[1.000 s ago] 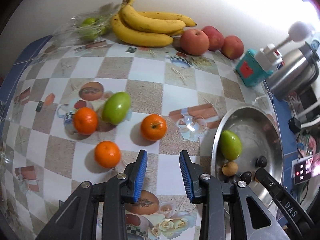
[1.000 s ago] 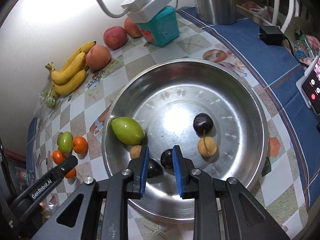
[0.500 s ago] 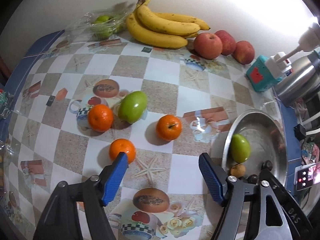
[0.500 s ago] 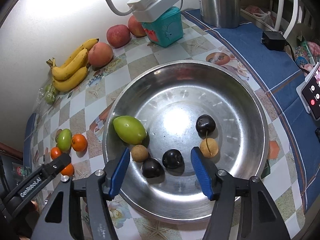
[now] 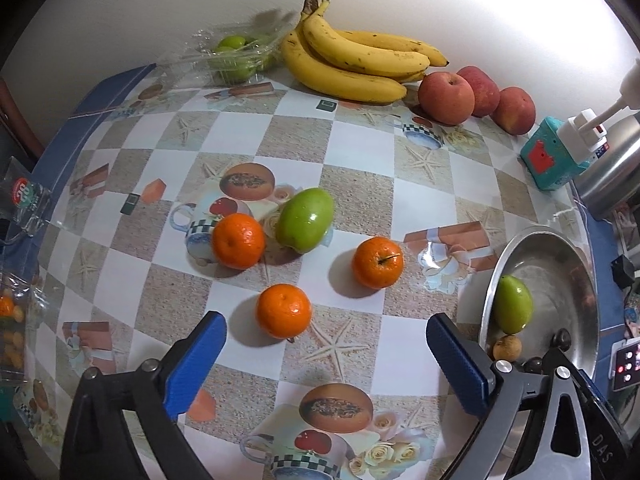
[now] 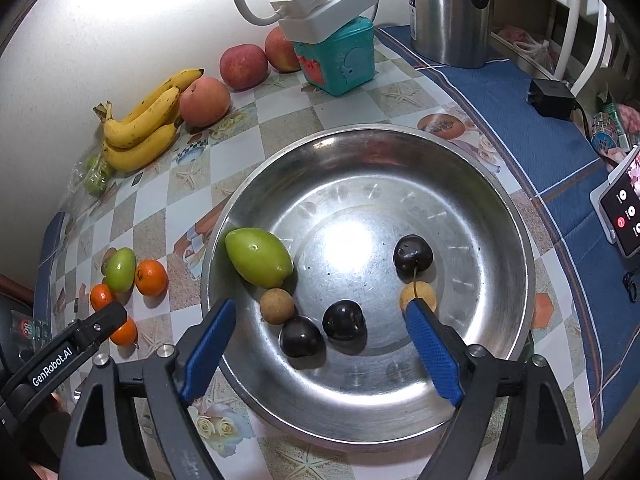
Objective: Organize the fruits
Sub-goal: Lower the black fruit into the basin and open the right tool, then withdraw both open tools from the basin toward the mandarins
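Three oranges (image 5: 283, 311) and a green mango (image 5: 306, 220) lie on the patterned tablecloth. My left gripper (image 5: 324, 324) hovers over them with its jaws opening. The nearest orange sits just inside its left fingertip, untouched. The steel bowl (image 6: 360, 132) holds a second green mango (image 6: 259, 256), three dark plums (image 6: 343, 319) and two small tan fruits (image 6: 277, 306). My right gripper (image 6: 320, 308) hangs above the bowl's near side, jaws opening, with two plums in the gap and no pad pressing on them.
Bananas (image 5: 352, 60), red apples (image 5: 446, 98) and a clear bag of green fruit (image 5: 236, 56) line the wall. A teal box (image 6: 340, 60) with a power strip, a steel kettle (image 6: 452, 12), a charger (image 6: 552, 96) and a phone (image 6: 624, 212) stand right of the bowl.
Both grippers went from nearly shut to wide apart. The left view drew slightly nearer the oranges; the right gripper stayed over the bowl. No fruit moved.
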A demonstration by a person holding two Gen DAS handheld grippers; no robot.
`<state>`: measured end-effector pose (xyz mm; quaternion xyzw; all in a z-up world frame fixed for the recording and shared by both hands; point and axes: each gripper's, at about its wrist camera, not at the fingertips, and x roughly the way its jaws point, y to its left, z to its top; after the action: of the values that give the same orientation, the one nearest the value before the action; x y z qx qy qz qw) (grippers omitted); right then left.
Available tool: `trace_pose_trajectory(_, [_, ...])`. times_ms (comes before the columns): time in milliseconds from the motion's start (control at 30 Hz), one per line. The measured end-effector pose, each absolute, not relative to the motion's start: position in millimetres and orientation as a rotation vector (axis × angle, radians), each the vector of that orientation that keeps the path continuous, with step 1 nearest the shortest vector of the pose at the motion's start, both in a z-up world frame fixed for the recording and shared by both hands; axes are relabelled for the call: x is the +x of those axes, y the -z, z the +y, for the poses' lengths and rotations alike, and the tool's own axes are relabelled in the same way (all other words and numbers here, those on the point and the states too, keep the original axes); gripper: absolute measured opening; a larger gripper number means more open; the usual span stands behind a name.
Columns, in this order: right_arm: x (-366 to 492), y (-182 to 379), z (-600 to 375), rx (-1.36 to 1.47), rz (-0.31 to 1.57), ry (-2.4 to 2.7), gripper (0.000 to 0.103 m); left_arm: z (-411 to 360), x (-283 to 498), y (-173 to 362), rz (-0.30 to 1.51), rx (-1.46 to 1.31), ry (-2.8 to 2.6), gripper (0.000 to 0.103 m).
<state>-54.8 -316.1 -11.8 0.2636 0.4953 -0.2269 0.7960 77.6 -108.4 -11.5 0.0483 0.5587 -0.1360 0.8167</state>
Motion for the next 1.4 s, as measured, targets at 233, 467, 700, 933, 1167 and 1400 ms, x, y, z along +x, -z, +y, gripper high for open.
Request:
trace_pose_trajectory(233, [-54,11,-315,0.531,1.056,0.508,0.096,-107,78,9,1.164,0.130,0.271,0.103])
trace_pose_trajectory(467, [-54,10,-314,0.537,1.027,0.501,0.096,-101,79,3,1.136,0.138,0.262,0.103])
trace_pose_trajectory(700, [-48,10,-306,0.532,1.021,0.465,0.096,-91,83,-6,1.096,0.174,0.243,0.103])
trace_pose_trajectory(933, [-39,7,-294,0.504,1.010,0.429,0.096,-75,91,-11,1.068,0.207,0.220,0.103])
trace_pose_trajectory(1167, [-25,6,-277,0.476,1.012,0.376,0.096,-50,104,-8,1.105,0.141,0.198,0.103])
trace_pose_trajectory(1400, [-9,5,-250,0.431,1.013,0.296,0.096,-19,117,-7,1.137,0.042,0.153,0.103])
